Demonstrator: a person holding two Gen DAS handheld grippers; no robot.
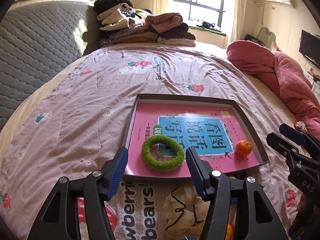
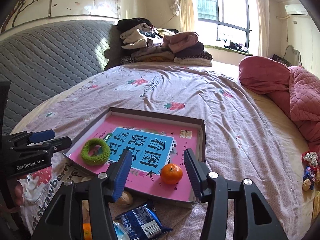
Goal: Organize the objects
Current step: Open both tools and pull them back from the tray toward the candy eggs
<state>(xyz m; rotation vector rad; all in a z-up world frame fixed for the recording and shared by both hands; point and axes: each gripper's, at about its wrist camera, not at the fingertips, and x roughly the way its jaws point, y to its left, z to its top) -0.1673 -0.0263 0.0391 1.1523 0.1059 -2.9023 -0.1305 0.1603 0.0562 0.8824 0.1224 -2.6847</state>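
A shallow cardboard tray lies on the bed and holds a pink book. A green fuzzy ring and a small orange rest on the book. My left gripper is open and empty, just in front of the ring. My right gripper is open and empty, just short of the orange. Each gripper shows in the other's view: the right, the left.
Near the tray's front edge lie crumpled brown paper, a blue snack packet, a second orange and a nut-like item. Wrapped sweets lie at right. A red quilt and folded clothes lie beyond.
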